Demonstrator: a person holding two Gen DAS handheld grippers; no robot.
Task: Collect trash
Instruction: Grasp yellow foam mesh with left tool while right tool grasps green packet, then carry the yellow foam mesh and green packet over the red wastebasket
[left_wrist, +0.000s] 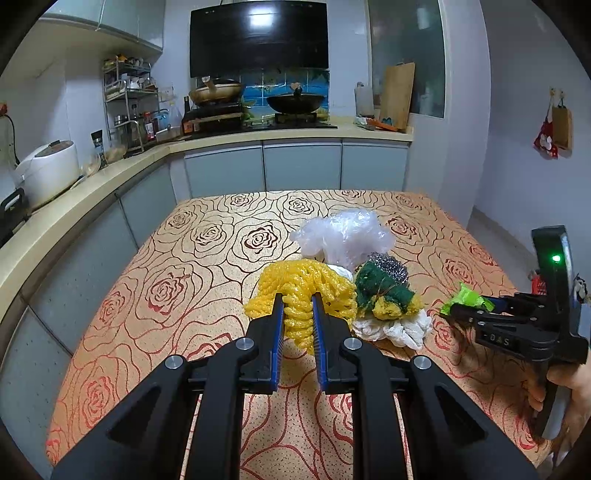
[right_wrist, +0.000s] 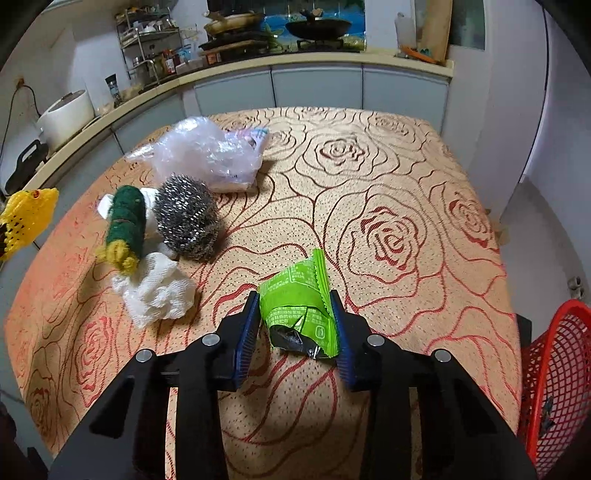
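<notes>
- The green wrapper (right_wrist: 301, 312) is sitting between the right gripper's (right_wrist: 295, 332) fingers, which are pinching it above the rose-patterned table (right_wrist: 388, 229).
- The left gripper (left_wrist: 298, 314) is clamping yellow foam netting (left_wrist: 299, 291), left of the wrapper.
- A red basket (right_wrist: 554, 369) is standing right of the wrapper.

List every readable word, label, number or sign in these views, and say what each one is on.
"OAS", roughly: embossed on the right hand-held gripper, partly legible in the left wrist view.
Green wrapper: printed text and a small logo, too small to read.
Bottles on the counter rack: labels blurred, unreadable.
Nothing else is legible.
</notes>
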